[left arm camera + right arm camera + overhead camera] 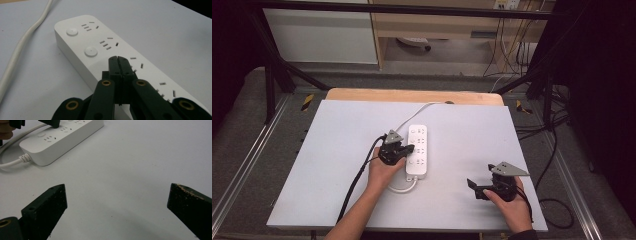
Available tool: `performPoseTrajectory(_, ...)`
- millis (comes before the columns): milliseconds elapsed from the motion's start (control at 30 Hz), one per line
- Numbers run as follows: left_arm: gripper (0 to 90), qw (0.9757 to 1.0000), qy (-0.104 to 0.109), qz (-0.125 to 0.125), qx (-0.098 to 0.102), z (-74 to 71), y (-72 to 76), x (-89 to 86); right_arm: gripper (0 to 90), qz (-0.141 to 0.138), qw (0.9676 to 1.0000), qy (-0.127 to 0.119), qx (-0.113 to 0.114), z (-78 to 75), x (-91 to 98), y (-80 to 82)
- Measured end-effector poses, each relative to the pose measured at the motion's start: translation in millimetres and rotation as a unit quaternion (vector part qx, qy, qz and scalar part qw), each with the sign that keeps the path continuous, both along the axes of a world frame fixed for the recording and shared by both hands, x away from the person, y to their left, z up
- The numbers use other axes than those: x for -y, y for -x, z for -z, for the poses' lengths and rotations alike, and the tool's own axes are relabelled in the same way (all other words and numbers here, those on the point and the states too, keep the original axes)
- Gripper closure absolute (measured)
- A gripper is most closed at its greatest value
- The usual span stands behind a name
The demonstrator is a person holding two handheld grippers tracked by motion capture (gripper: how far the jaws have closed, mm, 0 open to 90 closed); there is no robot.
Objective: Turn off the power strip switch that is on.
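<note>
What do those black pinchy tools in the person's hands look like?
Both are black. The left gripper and the right gripper each carry a grey three-cornered plate on top. Brass-coloured rivets dot the left one's linkage, and a black cable trails from it. The forearms are bare.

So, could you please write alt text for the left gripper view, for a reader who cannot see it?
A closed black left claw hovers over or rests on a white power strip lying on a pale table. The strip has two round buttons and rows of socket slots; its white cord runs along the left.
</note>
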State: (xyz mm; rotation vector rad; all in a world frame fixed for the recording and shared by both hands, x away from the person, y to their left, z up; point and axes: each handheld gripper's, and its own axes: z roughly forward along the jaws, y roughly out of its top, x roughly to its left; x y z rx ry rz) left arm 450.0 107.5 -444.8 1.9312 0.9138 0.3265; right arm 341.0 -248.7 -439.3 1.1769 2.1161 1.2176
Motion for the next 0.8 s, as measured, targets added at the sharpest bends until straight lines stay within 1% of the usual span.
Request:
performPoseTrajectory(367, 90.0, 1.0, 0.001, -0.002, -0.001, 0.1, -0.3, 0.2, 3.3, -0.001, 1.0, 0.001, -0.001, 0.2, -0.4, -0.1)
performPoseTrajectory(700, 90.0, 0.9999, -0.005, -0.008, 0.004, 0.0, -0.3, 1.4, 3.4, 0.001, 1.0, 0.001, 0.001, -0.1, 0.2, -0.1)
performPoseTrajectory(800, 90.0, 0.9999, -0.01, -0.007, 0.006, -0.5, -0.1, 1.5, 3.4, 0.0, 1.0, 0.002, 0.001, 0.0, 0.0, 0.1)
